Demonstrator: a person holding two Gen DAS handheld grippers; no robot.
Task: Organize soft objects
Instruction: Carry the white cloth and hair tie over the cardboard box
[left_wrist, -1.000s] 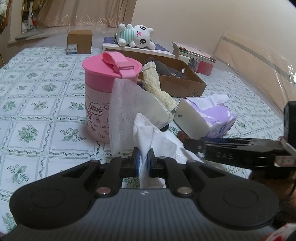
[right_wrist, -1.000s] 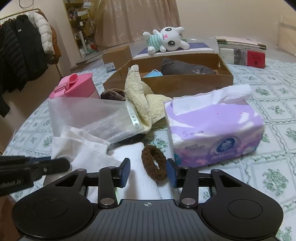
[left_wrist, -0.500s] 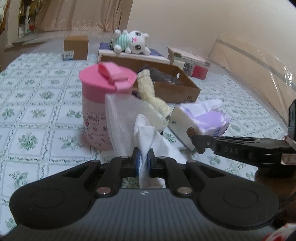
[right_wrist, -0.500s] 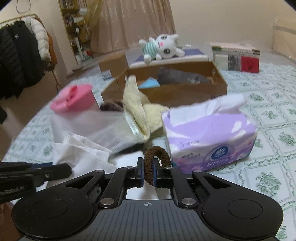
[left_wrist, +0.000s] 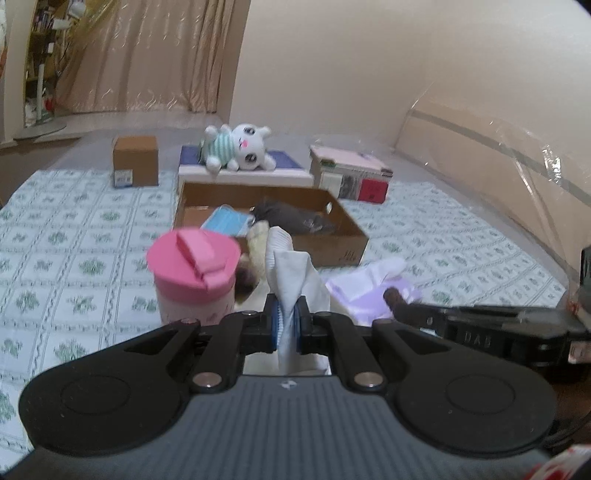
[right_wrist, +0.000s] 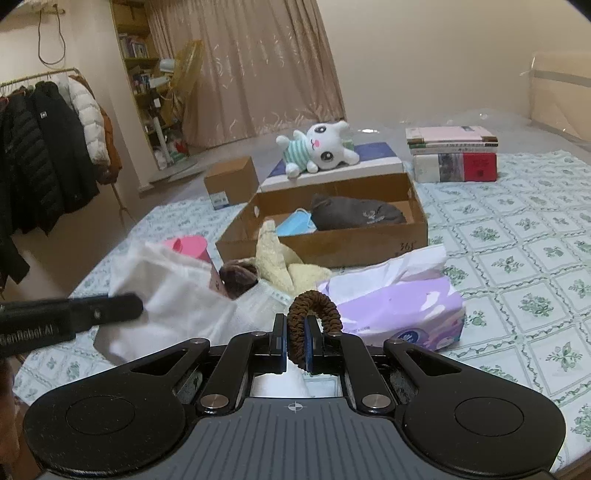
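My left gripper (left_wrist: 284, 326) is shut on a white cloth (left_wrist: 295, 280) and holds it raised above the bed; the cloth also shows in the right wrist view (right_wrist: 173, 295). My right gripper (right_wrist: 295, 347) is shut on a brown hair scrunchie (right_wrist: 314, 306), lifted off the bed. An open cardboard box (right_wrist: 332, 240) ahead holds a blue face mask (right_wrist: 295, 223) and a dark grey cloth (right_wrist: 354, 214). A cream towel (right_wrist: 280, 262) and a dark brown fuzzy item (right_wrist: 238, 277) lie in front of the box.
A pink lidded tub (left_wrist: 194, 273) stands left of the cloth. A purple tissue pack (right_wrist: 399, 306) lies to the right. A plush bunny (right_wrist: 321, 149) rests on a flat box behind. A small carton (right_wrist: 232, 181) and stacked books (right_wrist: 454, 155) sit at the back.
My right gripper closed on the scrunchie and lifted it. Both grippers rose, and the left one carried the white cloth up with it.
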